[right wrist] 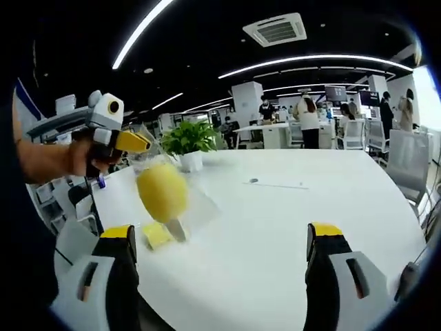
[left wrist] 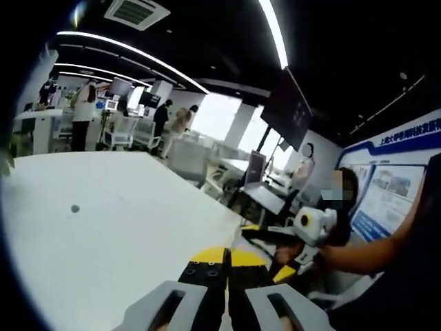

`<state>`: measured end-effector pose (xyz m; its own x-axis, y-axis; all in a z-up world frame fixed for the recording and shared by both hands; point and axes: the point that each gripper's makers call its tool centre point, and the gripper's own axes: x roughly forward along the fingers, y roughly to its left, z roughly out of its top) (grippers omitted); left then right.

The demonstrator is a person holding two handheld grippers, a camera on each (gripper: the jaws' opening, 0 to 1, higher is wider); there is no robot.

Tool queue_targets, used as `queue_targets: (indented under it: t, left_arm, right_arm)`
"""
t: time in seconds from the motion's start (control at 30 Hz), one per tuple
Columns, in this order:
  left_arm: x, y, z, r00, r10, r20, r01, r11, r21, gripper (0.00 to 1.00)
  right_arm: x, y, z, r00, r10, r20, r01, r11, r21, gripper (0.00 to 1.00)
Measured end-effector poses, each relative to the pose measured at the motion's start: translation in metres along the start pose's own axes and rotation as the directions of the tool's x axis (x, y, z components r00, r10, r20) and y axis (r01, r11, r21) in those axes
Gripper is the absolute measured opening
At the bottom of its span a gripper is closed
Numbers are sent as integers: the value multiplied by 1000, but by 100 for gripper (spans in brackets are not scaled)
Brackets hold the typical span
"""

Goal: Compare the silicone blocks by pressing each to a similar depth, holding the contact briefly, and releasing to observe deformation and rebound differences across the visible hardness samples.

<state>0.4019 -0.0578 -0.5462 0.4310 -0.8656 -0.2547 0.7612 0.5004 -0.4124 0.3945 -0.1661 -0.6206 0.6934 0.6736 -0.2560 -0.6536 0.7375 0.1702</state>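
A rounded yellow block (right wrist: 162, 190) hangs blurred above the white table (right wrist: 289, 227), with a clear film around it. A small flat yellow piece (right wrist: 157, 236) lies on the table just under it. My left gripper (right wrist: 138, 143), held in a hand, enters from the left with its yellow tips together just above the block; I cannot tell if it holds the film. In the left gripper view, its jaws (left wrist: 229, 258) are shut over the table edge. My right gripper (right wrist: 220, 234) stands wide open, nothing between its fingers, and points at the block. It also shows at the right (left wrist: 270, 249).
A potted green plant (right wrist: 189, 140) stands behind the block. A thin dark line and a small mark (right wrist: 253, 181) lie on the table's middle. Chairs (right wrist: 403, 162), desks and several people are beyond the table. A person's arm (left wrist: 365, 252) reaches in at the right.
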Motion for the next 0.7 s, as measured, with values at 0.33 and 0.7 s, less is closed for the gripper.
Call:
queue_targets:
  t: [0.33, 0.7]
  left_arm:
    - [13, 16, -30, 998, 33, -48, -34, 999, -35, 0]
    - [28, 30, -64, 996, 64, -64, -72, 989, -131, 0]
  right_arm:
    - [-8, -4, -29, 999, -19, -46, 18, 1000, -22, 96]
    - [-15, -14, -57, 996, -61, -71, 61, 998, -5, 96]
